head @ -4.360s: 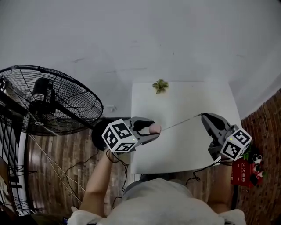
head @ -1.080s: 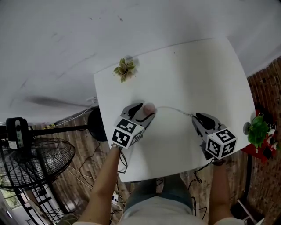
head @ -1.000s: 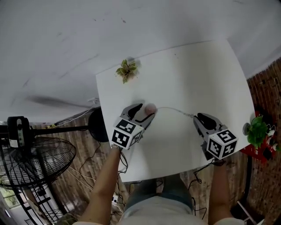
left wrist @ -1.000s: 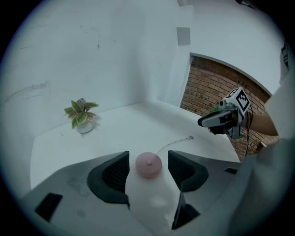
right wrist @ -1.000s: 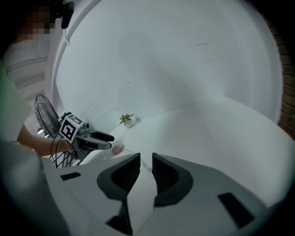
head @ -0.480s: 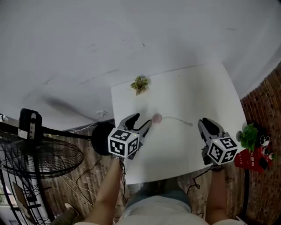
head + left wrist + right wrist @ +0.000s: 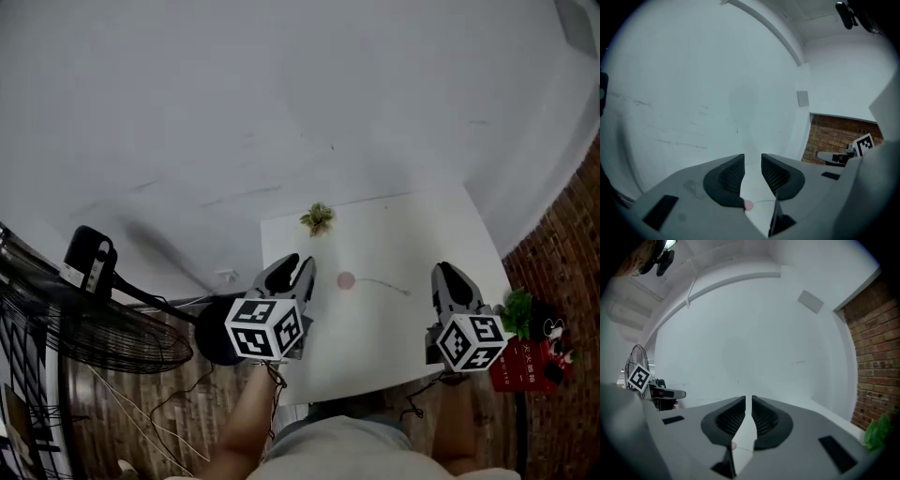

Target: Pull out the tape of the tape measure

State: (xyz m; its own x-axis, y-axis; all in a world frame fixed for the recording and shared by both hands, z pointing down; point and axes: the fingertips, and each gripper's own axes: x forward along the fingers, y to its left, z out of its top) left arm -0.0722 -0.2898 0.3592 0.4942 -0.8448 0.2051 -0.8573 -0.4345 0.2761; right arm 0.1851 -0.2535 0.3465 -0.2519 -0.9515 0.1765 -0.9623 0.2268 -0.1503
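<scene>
The left fingers (image 7: 726,178) stand a moderate gap apart with nothing between them, and the left gripper (image 7: 753,160) has just been closing its jaws on air. The right fingers (image 7: 764,418) are only a thin slit apart, and the right gripper (image 7: 748,401) is empty too. Both hang above the table (image 7: 375,361), one on either side of the tape measure (image 7: 346,280), neither touching it. The tape measure lies flat, and its tape (image 7: 380,283) runs out from it towards the right gripper and ends free. The pull looks done, or paused between pulls. Going further would mean bringing the left gripper down onto the tape measure and the right onto the tape's loose end, then drawing the two apart. There is bare table to the right of the tape measure before the edge, and more on the near side. A small plant (image 7: 318,218) sits beyond the tape measure at the far edge, and a fan (image 7: 94,328) stands well to its left, off the table.
</scene>
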